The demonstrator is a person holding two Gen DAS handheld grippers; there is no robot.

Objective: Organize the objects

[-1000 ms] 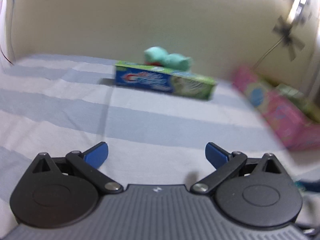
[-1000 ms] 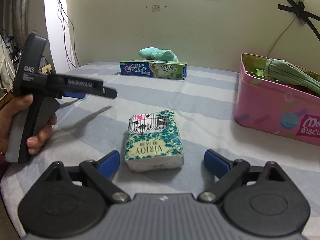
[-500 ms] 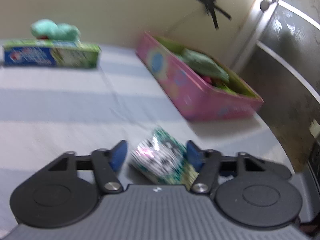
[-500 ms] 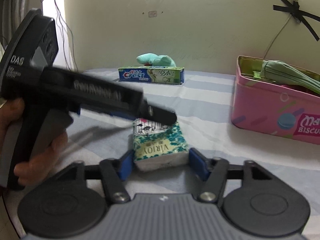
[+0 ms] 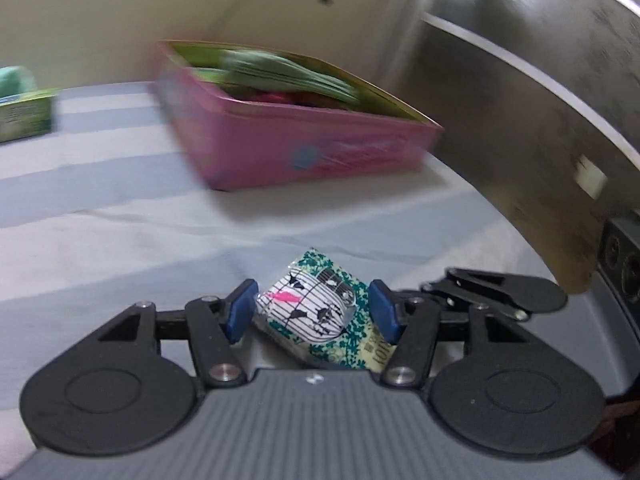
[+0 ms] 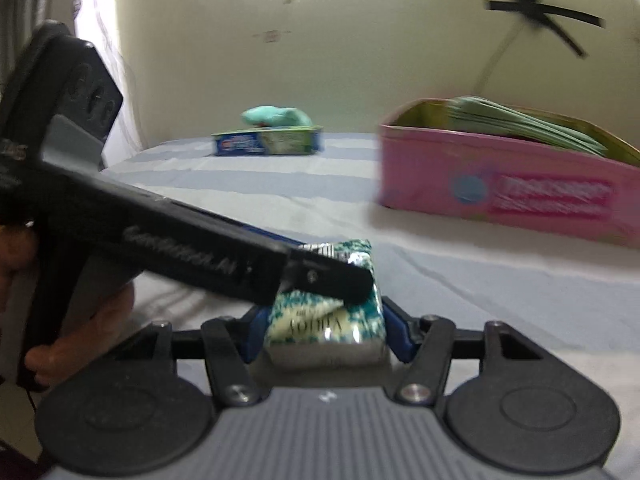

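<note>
Right now both grippers are clamped on one tissue pack [image 6: 326, 316], which lies on a striped cloth [image 5: 120, 208] near its front edge. The left gripper [image 5: 314, 312] has its blue pads pressed against the pack's two sides from one end, and the right gripper [image 6: 324, 328] squeezes the same pack from the other end.

What could go wrong starts with that double hold. If the two hands pull in different directions, the soft plastic wrap could likely twist, crumple or slip free of one pair of pads. The left gripper's black body also crosses over the pack in the right wrist view, so the tools could knock together when either one lifts. The likely goal, a pink tin [image 6: 500, 184] already holding green fabric, sits well apart to the right, and a crowded tin may not take the pack cleanly.

Both grippers tilt downward toward the cloth. A hand [image 6: 80, 320] wraps the left gripper's handle at the left edge of the right wrist view. A toothpaste box [image 6: 266, 143] lies far back near the wall.
</note>
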